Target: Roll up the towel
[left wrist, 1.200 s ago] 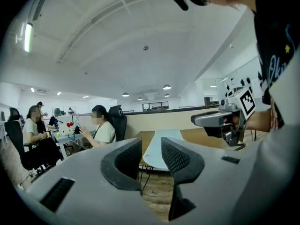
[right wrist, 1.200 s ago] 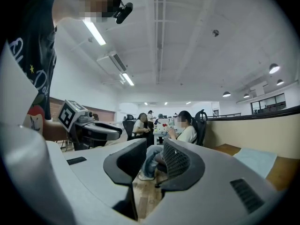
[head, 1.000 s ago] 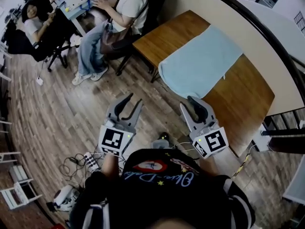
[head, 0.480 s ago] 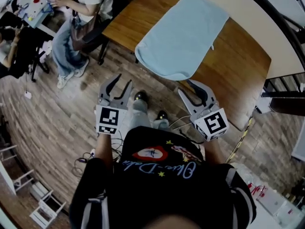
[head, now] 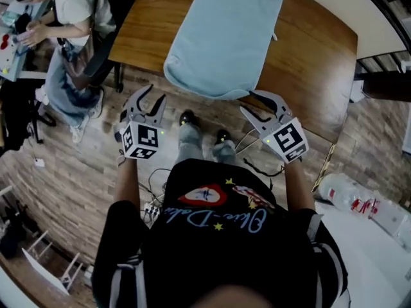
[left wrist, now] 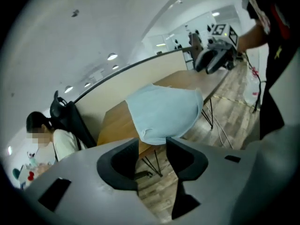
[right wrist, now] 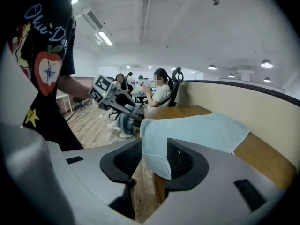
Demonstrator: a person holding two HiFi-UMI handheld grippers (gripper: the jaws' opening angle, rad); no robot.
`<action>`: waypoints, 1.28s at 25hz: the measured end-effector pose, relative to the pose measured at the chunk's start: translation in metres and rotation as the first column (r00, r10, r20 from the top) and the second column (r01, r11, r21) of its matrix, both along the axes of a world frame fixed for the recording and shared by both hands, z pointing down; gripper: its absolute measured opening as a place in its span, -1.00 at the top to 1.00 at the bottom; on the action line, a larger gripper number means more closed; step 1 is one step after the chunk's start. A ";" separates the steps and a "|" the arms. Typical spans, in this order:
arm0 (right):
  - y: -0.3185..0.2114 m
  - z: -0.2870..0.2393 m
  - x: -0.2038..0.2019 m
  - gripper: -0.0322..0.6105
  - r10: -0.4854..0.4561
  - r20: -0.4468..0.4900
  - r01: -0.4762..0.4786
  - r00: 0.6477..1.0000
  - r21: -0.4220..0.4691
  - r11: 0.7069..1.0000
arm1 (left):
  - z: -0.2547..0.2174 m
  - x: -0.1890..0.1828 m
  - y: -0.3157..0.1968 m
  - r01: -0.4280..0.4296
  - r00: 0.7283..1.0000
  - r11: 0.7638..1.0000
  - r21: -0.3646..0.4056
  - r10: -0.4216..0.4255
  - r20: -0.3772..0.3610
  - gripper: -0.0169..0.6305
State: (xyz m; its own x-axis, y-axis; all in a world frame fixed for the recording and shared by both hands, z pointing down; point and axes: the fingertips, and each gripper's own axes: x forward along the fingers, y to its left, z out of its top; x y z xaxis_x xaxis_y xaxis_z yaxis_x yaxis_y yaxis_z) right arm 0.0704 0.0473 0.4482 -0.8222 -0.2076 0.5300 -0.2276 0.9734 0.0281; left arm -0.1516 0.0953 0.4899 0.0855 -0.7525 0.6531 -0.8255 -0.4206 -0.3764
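Observation:
A light blue towel (head: 225, 34) lies spread on the wooden table (head: 314, 50), its near end drooping over the table's front edge. My left gripper (head: 142, 102) hangs open over the floor, left of and short of that drooping end; the left gripper view has the towel (left wrist: 164, 114) beyond the empty jaws (left wrist: 152, 149). My right gripper (head: 257, 104) stands open at the table's front edge, just right of the towel's hanging end. In the right gripper view the towel's (right wrist: 197, 130) drooping corner shows in the gap of the gripper (right wrist: 152, 161), unpressed. Both pairs of jaws have just been opening.
A person (head: 74, 18) sits on a chair at the table's left end. My feet (head: 205, 140) and loose cables (head: 247, 146) are on the wood floor under the grippers. A curved partition (head: 379, 18) runs behind the table. Water bottles (head: 350, 194) lie at the right.
Both grippers have sunk and come nearer the table's front edge and the towel's hanging end. Their jaws stand wider apart than before.

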 end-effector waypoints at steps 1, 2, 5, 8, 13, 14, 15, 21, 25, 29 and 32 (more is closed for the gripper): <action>-0.003 0.007 -0.001 0.47 -0.009 -0.026 0.009 1.000 0.003 1.000 | 0.010 -0.003 -0.005 -0.038 0.998 0.999 -0.023 0.039 0.045 0.41; -0.006 0.015 -0.002 0.46 -0.022 -0.053 0.022 0.998 0.005 1.000 | 0.018 -0.006 -0.010 -0.072 0.993 0.997 -0.043 0.075 0.087 0.39; -0.013 0.038 -0.003 0.44 -0.045 -0.129 0.046 0.991 0.002 0.999 | 0.038 -0.010 -0.025 -0.167 0.967 0.982 -0.085 0.180 0.182 0.38; -0.018 0.057 -0.001 0.43 -0.051 -0.198 0.051 0.979 -0.008 0.999 | 0.054 -0.010 -0.037 -0.254 0.929 0.959 -0.123 0.277 0.245 0.38; -0.020 0.081 -0.004 0.43 -0.064 -0.256 0.048 0.965 -0.068 0.997 | 0.073 -0.012 -0.045 -0.380 0.858 0.909 -0.171 0.416 0.303 0.44; -0.019 0.085 -0.003 0.43 -0.062 -0.262 0.042 0.963 -0.082 0.996 | 0.074 -0.011 -0.046 -0.406 0.843 0.898 -0.172 0.440 0.308 0.47; -0.018 0.087 -0.001 0.46 -0.060 -0.269 0.037 0.961 -0.089 0.995 | 0.073 -0.008 -0.046 -0.431 0.828 0.887 -0.168 0.463 0.316 0.49; -0.019 0.083 0.006 0.79 -0.012 -0.270 -0.015 0.963 -0.098 0.995 | 0.071 0.001 -0.053 -0.568 0.727 0.807 -0.162 0.584 0.361 0.82; -0.023 0.077 0.009 0.84 0.050 -0.251 -0.078 0.967 -0.100 0.992 | 0.069 -0.003 -0.056 -0.602 0.707 0.778 -0.178 0.623 0.334 0.90; -0.031 0.068 0.014 0.85 0.150 -0.192 -0.175 0.970 -0.119 0.977 | 0.058 -0.009 -0.061 -0.604 0.741 0.778 -0.173 0.628 0.238 0.91; -0.042 0.059 0.020 0.86 0.274 -0.081 -0.284 0.958 -0.184 0.941 | 0.052 -0.017 -0.070 -0.592 0.768 0.785 -0.185 0.618 0.168 0.91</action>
